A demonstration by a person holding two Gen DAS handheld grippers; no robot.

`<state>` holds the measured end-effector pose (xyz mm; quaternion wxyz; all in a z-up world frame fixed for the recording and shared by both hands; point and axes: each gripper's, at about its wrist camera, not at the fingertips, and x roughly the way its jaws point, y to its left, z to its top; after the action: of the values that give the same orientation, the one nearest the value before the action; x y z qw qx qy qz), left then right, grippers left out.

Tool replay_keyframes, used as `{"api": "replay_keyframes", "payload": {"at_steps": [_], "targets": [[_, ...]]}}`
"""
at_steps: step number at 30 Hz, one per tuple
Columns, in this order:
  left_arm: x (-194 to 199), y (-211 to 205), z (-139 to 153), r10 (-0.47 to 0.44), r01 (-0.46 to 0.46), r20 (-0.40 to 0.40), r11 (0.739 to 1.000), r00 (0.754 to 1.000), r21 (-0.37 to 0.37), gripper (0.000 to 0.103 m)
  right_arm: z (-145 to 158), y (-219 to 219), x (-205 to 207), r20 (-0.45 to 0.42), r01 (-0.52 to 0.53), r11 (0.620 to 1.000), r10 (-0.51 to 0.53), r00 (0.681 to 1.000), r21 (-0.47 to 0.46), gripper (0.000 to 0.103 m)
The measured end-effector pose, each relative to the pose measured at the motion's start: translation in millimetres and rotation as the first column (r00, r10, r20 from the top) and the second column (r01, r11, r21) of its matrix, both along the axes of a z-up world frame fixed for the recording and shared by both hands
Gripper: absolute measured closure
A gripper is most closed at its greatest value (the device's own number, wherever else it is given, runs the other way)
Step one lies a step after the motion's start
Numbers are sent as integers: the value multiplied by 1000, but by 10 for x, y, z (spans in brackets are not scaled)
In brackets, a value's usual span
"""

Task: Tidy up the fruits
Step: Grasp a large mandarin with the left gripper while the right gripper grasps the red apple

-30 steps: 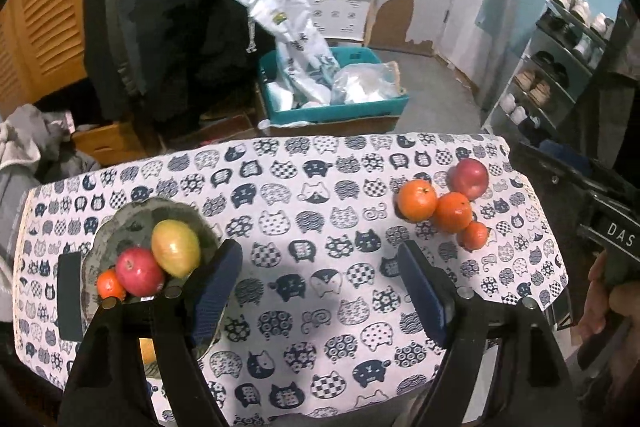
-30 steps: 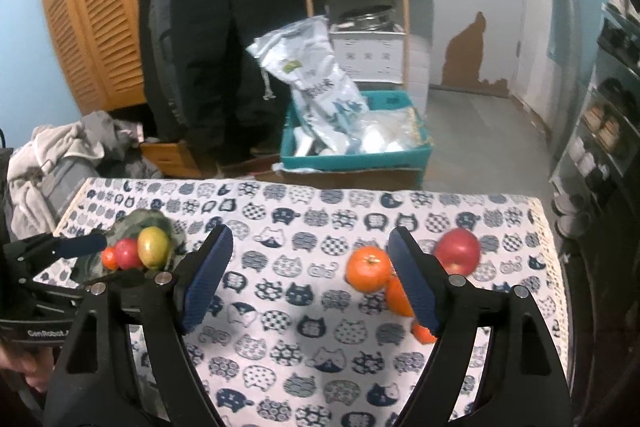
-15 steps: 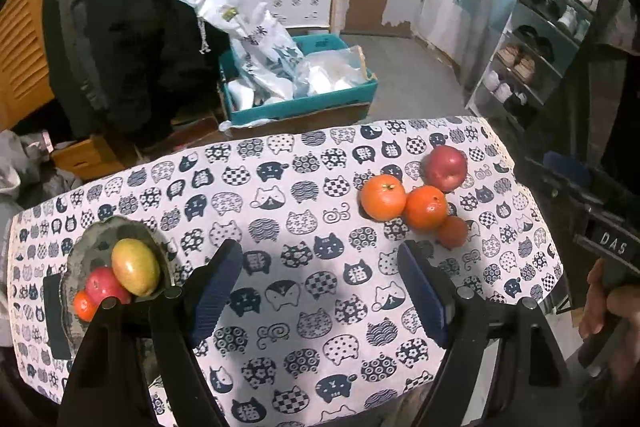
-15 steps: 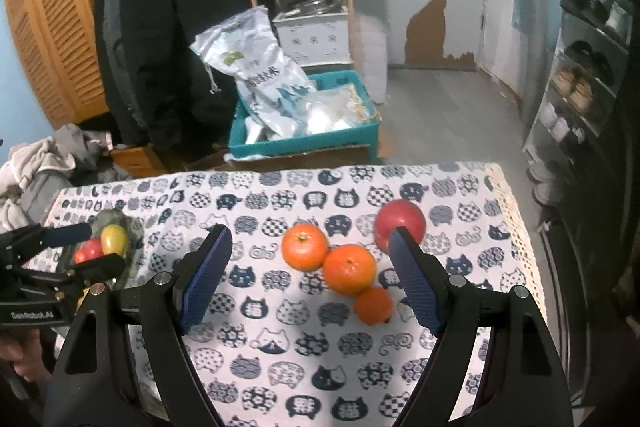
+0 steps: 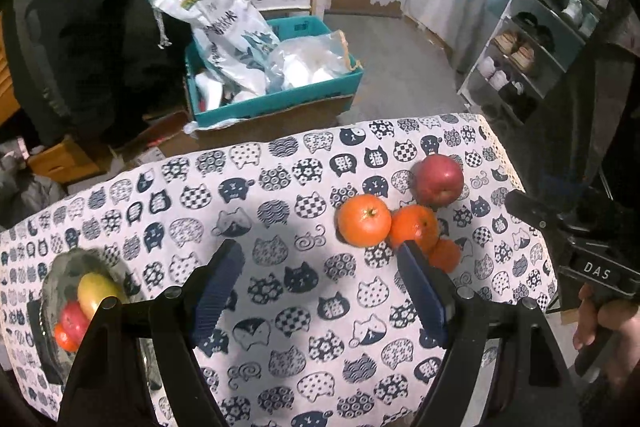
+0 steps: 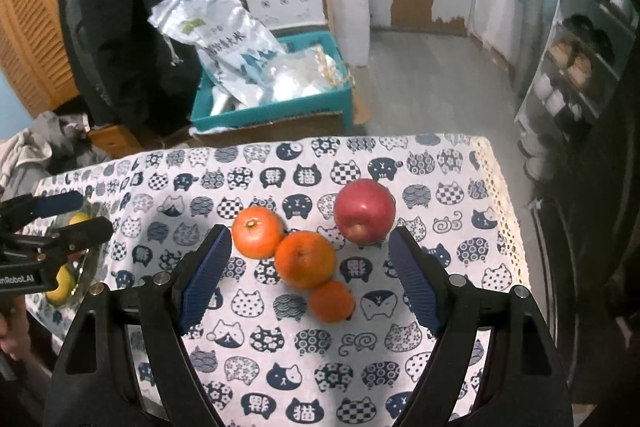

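both black two-finger grippers, left gripper point(image 5: 320, 291) and right gripper point(image 6: 310, 275), have swung toward the touching round oranges point(image 6: 305, 259) beside the red apple point(image 6: 364, 209); jaws open, empty. a nudge could roll fruit off the cat-print tablecloth point(image 6: 400, 367).

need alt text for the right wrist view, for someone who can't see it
The open right gripper hovers over a cat-print tablecloth, framing three oranges and a red apple clustered between its blue fingers. At far left the left gripper hangs over a bowl of fruit; a teal crate of bags sits on the floor behind.
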<state>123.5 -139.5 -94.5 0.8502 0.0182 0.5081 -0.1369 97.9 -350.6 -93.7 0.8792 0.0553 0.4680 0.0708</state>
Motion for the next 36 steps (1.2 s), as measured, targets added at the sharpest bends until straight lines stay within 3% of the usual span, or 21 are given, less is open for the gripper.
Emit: {"api": "replay_keyframes", "payload": {"at_steps": [8,18,28,36], "targets": [[448,-141,-268,-5,1,-100,1000,995,-31,22,-198,-166,498,-104,-7,999,3,995,-41,22],[786,-352,-747,-15,7,-194,999,981,-41,22,-796,-246,945,-252,-10,999,-1,968,-41,22],[905,-422,-1139,-2,-33,-297,993,955,-112,22,-1177,-281,1069,-306,-12,999,2,952,-31,22],[890,-625,-1347,-42,3,-338,993,940,-117,22,-1364,-267,1115,-329,-26,999,12,944,-38,22]]}}
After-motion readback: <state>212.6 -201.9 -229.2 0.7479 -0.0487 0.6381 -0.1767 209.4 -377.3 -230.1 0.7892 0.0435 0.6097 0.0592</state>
